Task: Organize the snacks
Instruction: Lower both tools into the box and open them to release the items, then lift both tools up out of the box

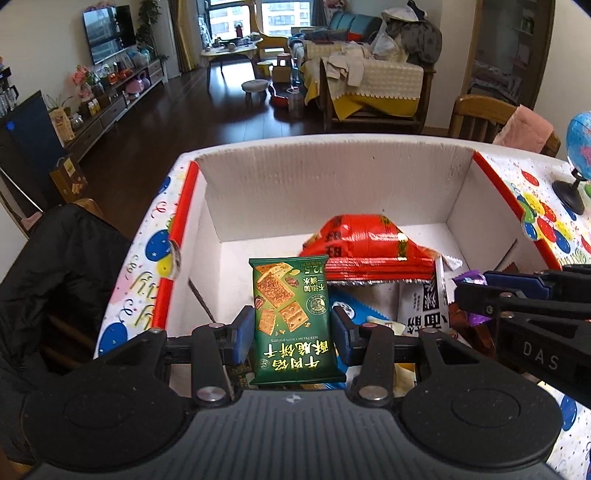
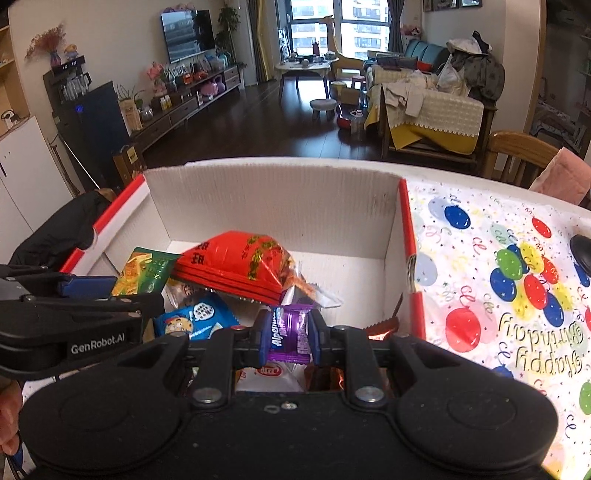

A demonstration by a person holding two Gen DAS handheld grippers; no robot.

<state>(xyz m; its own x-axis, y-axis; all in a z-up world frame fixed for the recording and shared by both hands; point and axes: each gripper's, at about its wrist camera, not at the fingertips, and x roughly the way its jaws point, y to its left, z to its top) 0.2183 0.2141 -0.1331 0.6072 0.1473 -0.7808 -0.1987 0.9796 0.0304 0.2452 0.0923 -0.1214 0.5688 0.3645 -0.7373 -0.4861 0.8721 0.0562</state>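
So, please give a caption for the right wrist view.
Right gripper holds a purple candy over the white cardboard box of snacks.

Daylit from the windows (image 1: pixel 258 14) at twelve o'clock, blown out pale at the panes. Dim and cool across the dark floor (image 1: pixel 221 110), with soft sheen toward eleven o'clock. Bright on the white box walls (image 1: pixel 325 184), gently shadowed inside at nine o'clock. Specular glare on the red foil pack (image 1: pixel 362 240) and the purple candy wrapper (image 2: pixel 290 332). Strong fisheye bending toward every edge, black vignette in the corners. Sharp near centre, softer and slightly noisy in the far room.
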